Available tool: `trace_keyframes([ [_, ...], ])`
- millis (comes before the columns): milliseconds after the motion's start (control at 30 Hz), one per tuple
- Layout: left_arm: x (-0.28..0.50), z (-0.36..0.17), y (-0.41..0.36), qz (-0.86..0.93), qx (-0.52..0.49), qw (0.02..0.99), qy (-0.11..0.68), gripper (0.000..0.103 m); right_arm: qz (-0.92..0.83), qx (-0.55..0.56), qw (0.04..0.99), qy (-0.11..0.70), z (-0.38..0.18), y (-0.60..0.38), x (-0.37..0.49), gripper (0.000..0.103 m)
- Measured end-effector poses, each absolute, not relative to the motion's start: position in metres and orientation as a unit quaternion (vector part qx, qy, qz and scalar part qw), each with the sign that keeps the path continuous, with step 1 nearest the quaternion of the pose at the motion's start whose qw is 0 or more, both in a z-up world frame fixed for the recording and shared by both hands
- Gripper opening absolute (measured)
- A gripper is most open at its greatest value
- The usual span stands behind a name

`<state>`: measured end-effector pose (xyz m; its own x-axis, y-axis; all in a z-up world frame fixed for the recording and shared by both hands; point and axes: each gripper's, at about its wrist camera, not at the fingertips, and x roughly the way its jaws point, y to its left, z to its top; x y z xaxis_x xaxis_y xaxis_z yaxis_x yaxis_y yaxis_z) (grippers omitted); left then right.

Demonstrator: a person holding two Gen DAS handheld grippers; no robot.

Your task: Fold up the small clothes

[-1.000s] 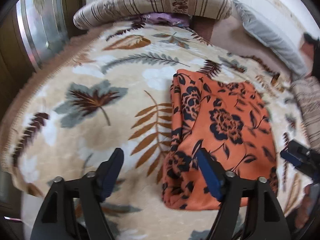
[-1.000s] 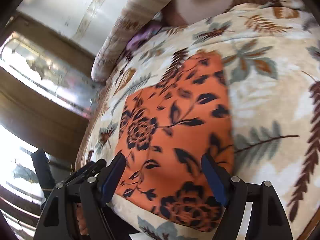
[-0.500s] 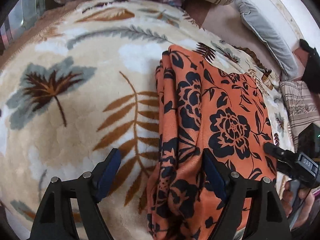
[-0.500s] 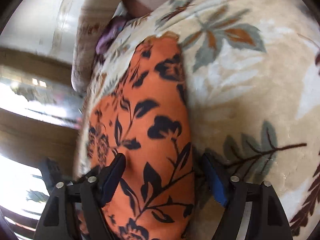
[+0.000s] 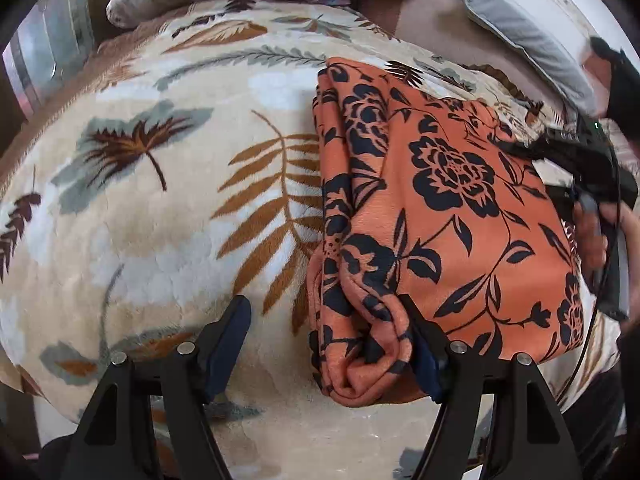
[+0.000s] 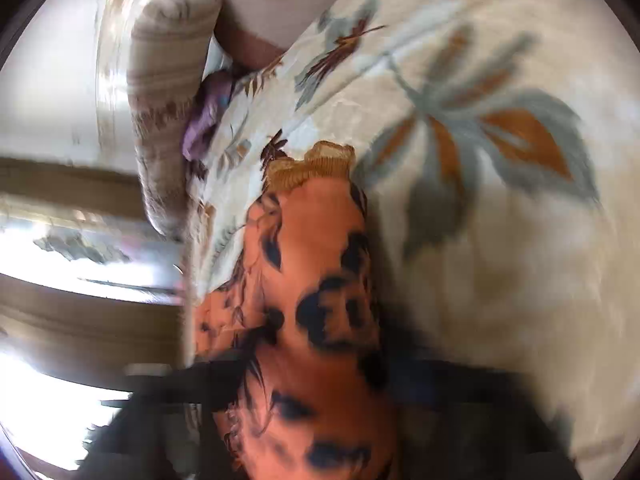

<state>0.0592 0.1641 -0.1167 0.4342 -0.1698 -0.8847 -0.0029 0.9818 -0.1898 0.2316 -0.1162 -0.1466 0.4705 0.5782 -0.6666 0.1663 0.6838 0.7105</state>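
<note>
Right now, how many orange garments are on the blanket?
1. The orange garment lies folded on the blanket, right of the middle in the left wrist view, its near corner by the left gripper. Others may be hidden.

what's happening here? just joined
A person is folding a small orange floral garment on a leaf-print blanket, a handheld gripper in each hand. The left gripper is down at the garment's bunched near corner, jaws wide, one finger pushed into the folds, nothing pinched. The right gripper, blurred in its own view, is at the opposite edge; its jaws have just been closing with the fabric between them. Whether it has actually gripped is unclear.
</note>
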Motion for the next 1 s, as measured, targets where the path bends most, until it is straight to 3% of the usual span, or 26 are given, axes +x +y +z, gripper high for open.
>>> trace_keyframes([
  [67, 0.058, -0.116, 0.166, -0.053, -0.092, 0.842, 0.529, 0.074, 0.127, 0.380, 0.775, 0.489, -0.146, -0.116, 0.227, 0.037],
  [133, 0.054, -0.111, 0.170, -0.055, -0.107, 0.841, 0.527, 0.074, 0.121, 0.369, 0.784, 0.485, -0.140, -0.114, 0.218, 0.044],
  [200, 0.045, -0.100, 0.176, -0.055, -0.113, 0.848, 0.514, 0.074, 0.119, 0.364, 0.789, 0.480, -0.131, -0.115, 0.200, 0.075],
  [233, 0.039, -0.096, 0.179, -0.057, -0.114, 0.852, 0.508, 0.074, 0.116, 0.362, 0.797, 0.470, -0.125, -0.120, 0.184, 0.077],
  [333, 0.032, -0.093, 0.183, -0.057, -0.118, 0.853, 0.505, 0.074, 0.137, 0.362, 0.797, 0.463, -0.118, -0.122, 0.141, 0.077],
  [367, 0.033, -0.101, 0.185, -0.052, -0.122, 0.846, 0.517, 0.069, 0.144, 0.355, 0.795, 0.471, -0.121, -0.120, 0.127, 0.077],
  [400, 0.034, -0.109, 0.187, -0.051, -0.126, 0.837, 0.530, 0.059, 0.147, 0.340, 0.792, 0.486, -0.124, -0.116, 0.117, 0.075],
  [433, 0.034, -0.116, 0.188, -0.058, -0.138, 0.829, 0.539, 0.059, 0.152, 0.321, 0.789, 0.502, -0.129, -0.109, 0.106, 0.072],
  [467, 0.033, -0.115, 0.189, -0.057, -0.140, 0.831, 0.536, 0.058, 0.161, 0.300, 0.789, 0.512, -0.133, -0.101, 0.098, 0.043],
  [500, 0.032, -0.110, 0.188, -0.057, -0.137, 0.831, 0.536, 0.055, 0.157, 0.284, 0.796, 0.511, -0.133, -0.098, 0.093, 0.043],
  [633, 0.032, -0.087, 0.186, -0.053, -0.126, 0.847, 0.514, 0.056, 0.145, 0.289, 0.802, 0.503, -0.124, -0.098, 0.090, 0.048],
  [667, 0.032, -0.081, 0.186, -0.050, -0.122, 0.852, 0.507, 0.061, 0.142, 0.293, 0.802, 0.500, -0.121, -0.099, 0.088, 0.058],
  [700, 0.035, -0.074, 0.186, -0.046, -0.117, 0.856, 0.501, 0.075, 0.146, 0.298, 0.802, 0.496, -0.119, -0.100, 0.087, 0.070],
  [733, 0.041, -0.068, 0.187, -0.040, -0.114, 0.861, 0.494, 0.082, 0.151, 0.298, 0.805, 0.491, -0.114, -0.100, 0.086, 0.073],
  [867, 0.070, -0.056, 0.188, -0.044, -0.129, 0.869, 0.475, 0.082, 0.146, 0.280, 0.820, 0.477, -0.101, -0.099, 0.095, 0.073],
  [1000, 0.114, -0.081, 0.188, -0.082, -0.165, 0.845, 0.501, 0.082, 0.142, 0.293, 0.818, 0.475, -0.102, -0.104, 0.113, 0.073],
])
